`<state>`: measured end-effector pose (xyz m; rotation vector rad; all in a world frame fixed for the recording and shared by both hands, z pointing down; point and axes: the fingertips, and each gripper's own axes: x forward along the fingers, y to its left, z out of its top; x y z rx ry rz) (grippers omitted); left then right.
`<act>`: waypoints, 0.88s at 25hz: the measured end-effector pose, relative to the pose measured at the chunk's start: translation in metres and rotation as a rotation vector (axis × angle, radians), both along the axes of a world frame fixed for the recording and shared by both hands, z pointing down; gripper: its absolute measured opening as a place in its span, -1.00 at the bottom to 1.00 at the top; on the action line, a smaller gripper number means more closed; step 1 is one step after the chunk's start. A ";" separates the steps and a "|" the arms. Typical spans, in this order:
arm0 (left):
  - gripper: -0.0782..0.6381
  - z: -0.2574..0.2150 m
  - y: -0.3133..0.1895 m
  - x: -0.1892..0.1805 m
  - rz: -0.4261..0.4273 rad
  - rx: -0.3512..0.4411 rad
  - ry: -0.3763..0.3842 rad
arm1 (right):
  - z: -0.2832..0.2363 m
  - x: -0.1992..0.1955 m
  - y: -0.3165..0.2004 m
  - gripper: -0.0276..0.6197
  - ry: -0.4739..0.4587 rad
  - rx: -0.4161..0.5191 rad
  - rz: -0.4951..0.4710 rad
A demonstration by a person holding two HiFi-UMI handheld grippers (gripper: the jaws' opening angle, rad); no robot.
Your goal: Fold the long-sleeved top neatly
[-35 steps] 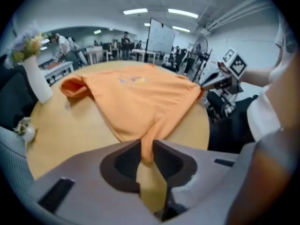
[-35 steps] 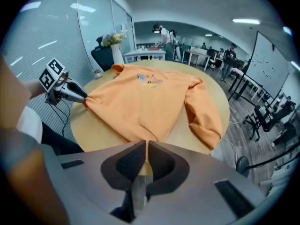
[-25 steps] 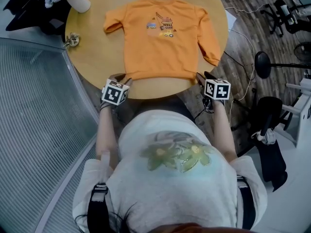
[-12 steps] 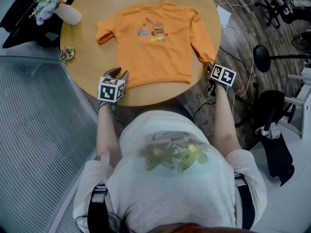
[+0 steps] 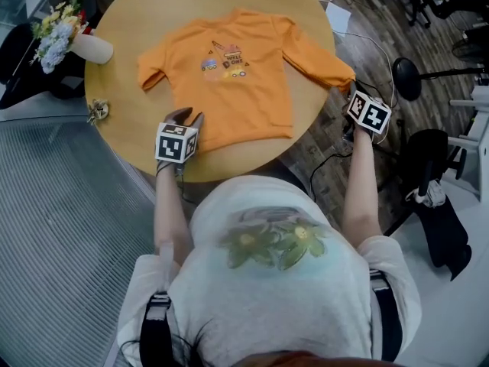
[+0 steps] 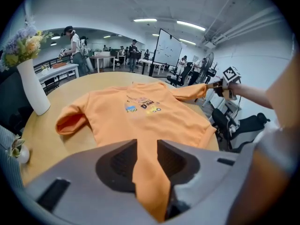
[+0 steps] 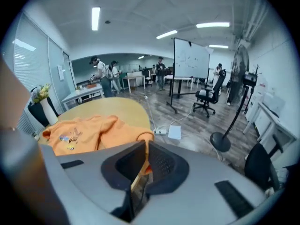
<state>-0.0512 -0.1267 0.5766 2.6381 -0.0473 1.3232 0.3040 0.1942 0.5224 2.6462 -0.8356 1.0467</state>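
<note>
An orange long-sleeved top (image 5: 229, 75) with a small vehicle print lies front up on the round wooden table (image 5: 137, 21). My left gripper (image 5: 186, 118) is shut on the left corner of the hem. In the left gripper view, orange cloth (image 6: 145, 116) runs up between the jaws of my left gripper (image 6: 146, 146). My right gripper (image 5: 349, 94) holds the right sleeve's cuff (image 5: 345, 77) out past the table's edge. Its jaws have just been closing, and in the right gripper view the cuff (image 7: 140, 139) is pinched between them (image 7: 146, 148).
A white vase of flowers (image 5: 84, 48) stands at the table's left edge, with a small trinket (image 5: 97, 112) nearer to me. To the right on the wooden floor are a round fan base (image 5: 405, 79), cables and a sheet of paper (image 5: 338, 17).
My right gripper left the hem's right corner, went out to the right sleeve's cuff and closed on it, and the sleeve now stretches to the right. My left gripper keeps its hold on the hem.
</note>
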 end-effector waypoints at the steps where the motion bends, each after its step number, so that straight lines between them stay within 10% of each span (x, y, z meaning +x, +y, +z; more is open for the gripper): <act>1: -0.45 -0.001 0.000 0.005 0.006 -0.003 0.004 | -0.021 0.014 0.003 -0.82 0.044 0.015 0.017; 9: -0.45 -0.007 0.011 0.033 0.056 -0.027 0.033 | -0.122 0.071 -0.001 -0.82 0.213 0.045 0.052; 22: -0.46 -0.002 0.008 0.037 0.077 -0.024 0.026 | -0.176 -0.023 -0.164 -0.82 0.087 0.310 -0.340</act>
